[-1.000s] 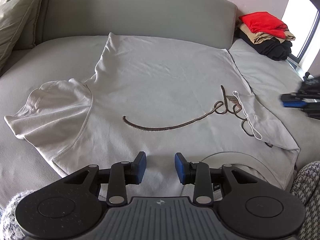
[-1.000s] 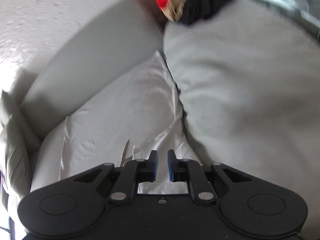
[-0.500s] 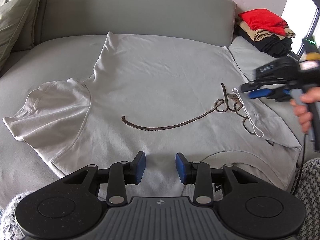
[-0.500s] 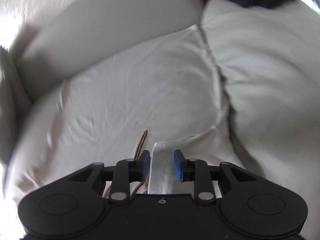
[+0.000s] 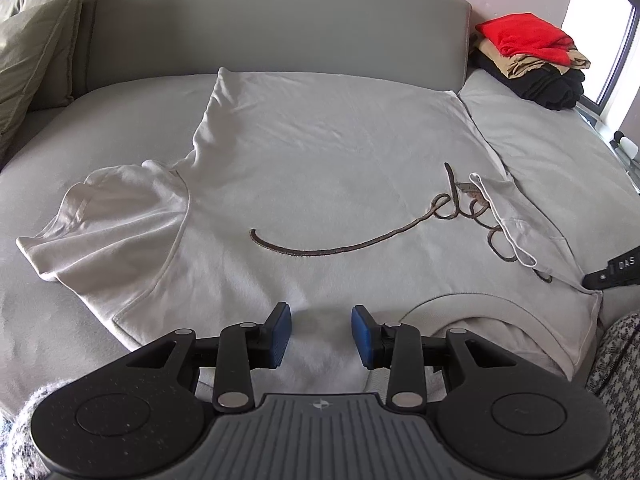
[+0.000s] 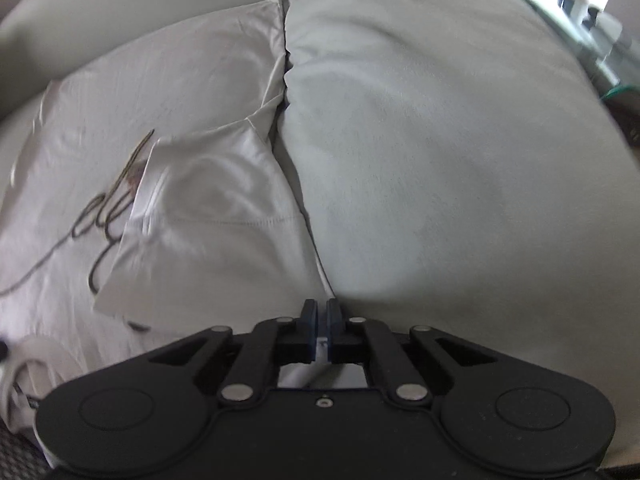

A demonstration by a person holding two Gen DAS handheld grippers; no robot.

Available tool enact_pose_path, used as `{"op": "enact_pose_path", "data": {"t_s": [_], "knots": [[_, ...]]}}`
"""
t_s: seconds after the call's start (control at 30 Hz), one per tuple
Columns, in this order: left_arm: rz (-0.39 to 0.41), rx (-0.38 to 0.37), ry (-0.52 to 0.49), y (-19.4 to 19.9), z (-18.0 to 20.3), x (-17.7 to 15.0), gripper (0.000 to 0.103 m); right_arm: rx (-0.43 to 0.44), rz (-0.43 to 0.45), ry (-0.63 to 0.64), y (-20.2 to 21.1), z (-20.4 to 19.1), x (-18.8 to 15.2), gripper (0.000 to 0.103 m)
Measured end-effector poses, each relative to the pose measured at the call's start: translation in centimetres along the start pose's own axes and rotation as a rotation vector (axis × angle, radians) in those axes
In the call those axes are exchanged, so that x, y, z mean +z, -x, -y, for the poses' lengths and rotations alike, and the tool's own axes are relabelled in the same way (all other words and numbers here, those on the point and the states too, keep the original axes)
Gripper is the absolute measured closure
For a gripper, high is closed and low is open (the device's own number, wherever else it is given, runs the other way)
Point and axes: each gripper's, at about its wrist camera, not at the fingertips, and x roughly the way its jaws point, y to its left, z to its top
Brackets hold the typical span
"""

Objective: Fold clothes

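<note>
Fold barely begun: the shirt [image 5: 320, 184] lies flat on the sofa [image 5: 260, 28] with only one sleeve [image 6: 208, 208] turned in, my right gripper [image 6: 320, 320] having just clenched on its shoulder edge, my left gripper [image 5: 320, 332] released above the hem.

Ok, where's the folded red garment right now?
In the left wrist view, the folded red garment tops a tan-and-black clothes stack at the far right, beside the grey sofa backrest.

T-shirt [image 5: 320, 184] flat on sofa [image 5: 560, 152]; clothes pile [image 5: 532, 60] behind, at right corner.
</note>
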Motion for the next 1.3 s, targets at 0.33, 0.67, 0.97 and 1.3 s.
{"op": "enact_pose_path", "data": {"t_s": [0.33, 0.67, 0.97, 1.3], "knots": [[0.001, 0.028, -0.080, 0.9, 1.3, -0.9, 0.078, 0.401, 0.059, -0.028, 1.5, -4.5, -0.8, 0.092], [-0.044, -0.018, -0.067, 4.6, 0.4, -3.2, 0.090, 0.445, -0.057, -0.033, 3.4, -4.9, -4.3, 0.081], [0.208, 0.292, 0.166, 8.1, -7.7, -1.4, 0.072, 0.622, -0.008, -0.152, 3.1, -7.5, -3.4, 0.063], [0.247, 0.213, 0.670, 7.1, -20.4, -2.2, 0.072, 0.634, -0.106, -0.223, 0.5, -10.4, -3.2, 0.058]]}}
